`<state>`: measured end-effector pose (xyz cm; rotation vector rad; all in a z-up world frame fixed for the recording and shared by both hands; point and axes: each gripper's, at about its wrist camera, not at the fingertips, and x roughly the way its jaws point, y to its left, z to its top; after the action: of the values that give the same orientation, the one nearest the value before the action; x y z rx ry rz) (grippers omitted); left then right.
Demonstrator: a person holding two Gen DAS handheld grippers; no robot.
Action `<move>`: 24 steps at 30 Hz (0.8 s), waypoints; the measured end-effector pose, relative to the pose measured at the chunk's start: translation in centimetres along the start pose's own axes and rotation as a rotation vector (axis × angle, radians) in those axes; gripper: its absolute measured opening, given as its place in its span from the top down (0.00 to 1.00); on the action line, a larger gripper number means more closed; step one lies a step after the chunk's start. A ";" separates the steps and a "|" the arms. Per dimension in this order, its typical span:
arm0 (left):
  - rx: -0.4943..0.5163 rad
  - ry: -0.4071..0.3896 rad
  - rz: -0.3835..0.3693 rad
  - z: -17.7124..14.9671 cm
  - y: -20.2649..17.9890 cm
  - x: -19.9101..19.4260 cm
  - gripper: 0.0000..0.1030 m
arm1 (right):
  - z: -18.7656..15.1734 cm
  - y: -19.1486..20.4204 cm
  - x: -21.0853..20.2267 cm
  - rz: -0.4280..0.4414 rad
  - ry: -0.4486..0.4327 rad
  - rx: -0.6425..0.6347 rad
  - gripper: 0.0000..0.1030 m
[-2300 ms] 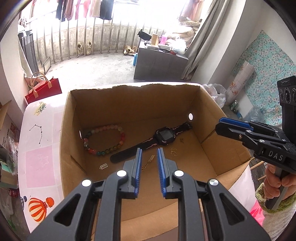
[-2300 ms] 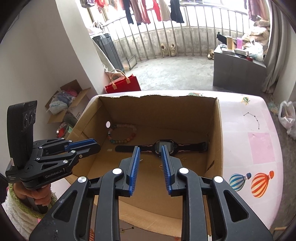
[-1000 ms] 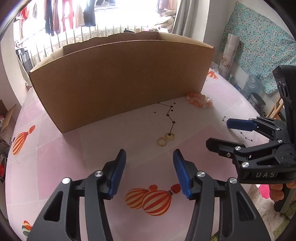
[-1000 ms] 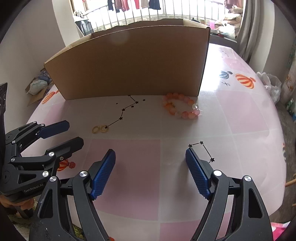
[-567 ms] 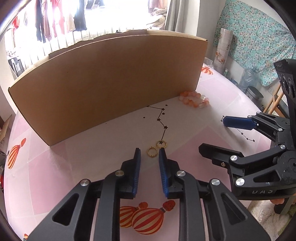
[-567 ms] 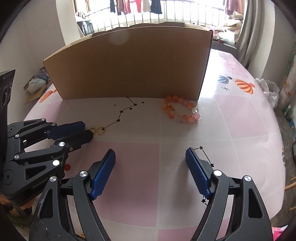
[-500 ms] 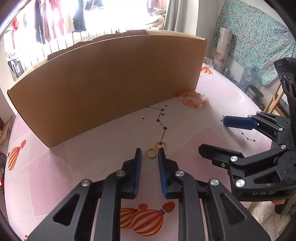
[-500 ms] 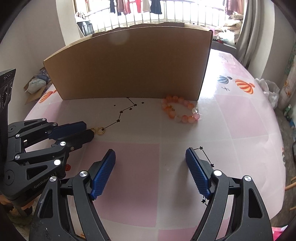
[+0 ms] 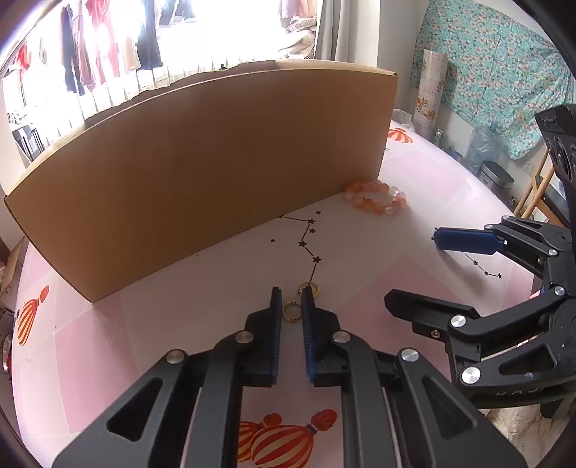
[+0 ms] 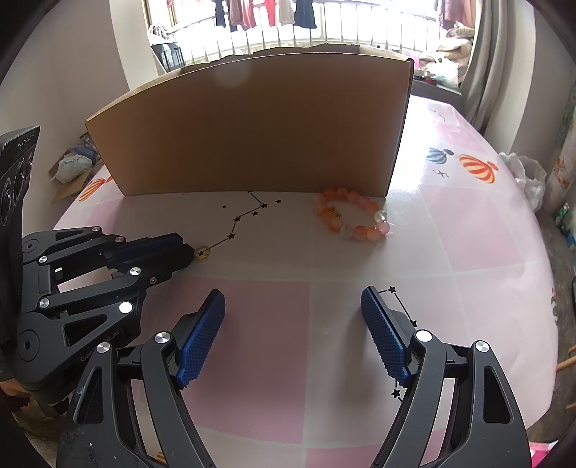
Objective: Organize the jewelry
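Your left gripper [image 9: 291,300] jaws are closing around the gold ring [image 9: 291,311], seemingly not yet pinching; next, lift it into the cardboard box [image 9: 216,172].

Bright railed window [image 10: 324,28], grey curtain [image 10: 493,54], floral wall cloth [image 9: 504,72].

I see a plain brown cardboard box [image 9: 216,162] on my pink-and-white checked tablecloth [image 10: 486,234], printed with black star constellations and orange-striped balloons; orange-and-white beaded bracelet [image 10: 351,217], small gold rings [image 9: 291,311].
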<state>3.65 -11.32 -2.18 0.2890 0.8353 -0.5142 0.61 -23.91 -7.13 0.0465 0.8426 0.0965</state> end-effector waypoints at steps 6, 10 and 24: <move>-0.006 -0.003 0.004 -0.3 0.1 -0.3 0.90 | 0.3 0.1 0.4 0.007 0.004 0.011 0.28; -0.035 -0.005 0.020 -1.0 1.2 -1.0 0.90 | 0.6 -0.3 0.2 0.024 -0.001 0.038 0.28; -0.172 -0.037 0.016 -2.9 5.1 -1.7 0.90 | 2.1 3.6 0.8 0.125 -0.030 -0.084 0.50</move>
<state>3.65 -5.19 -2.56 0.1281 0.8348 -0.4289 2.49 -20.26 -6.06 0.0217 0.8045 0.2479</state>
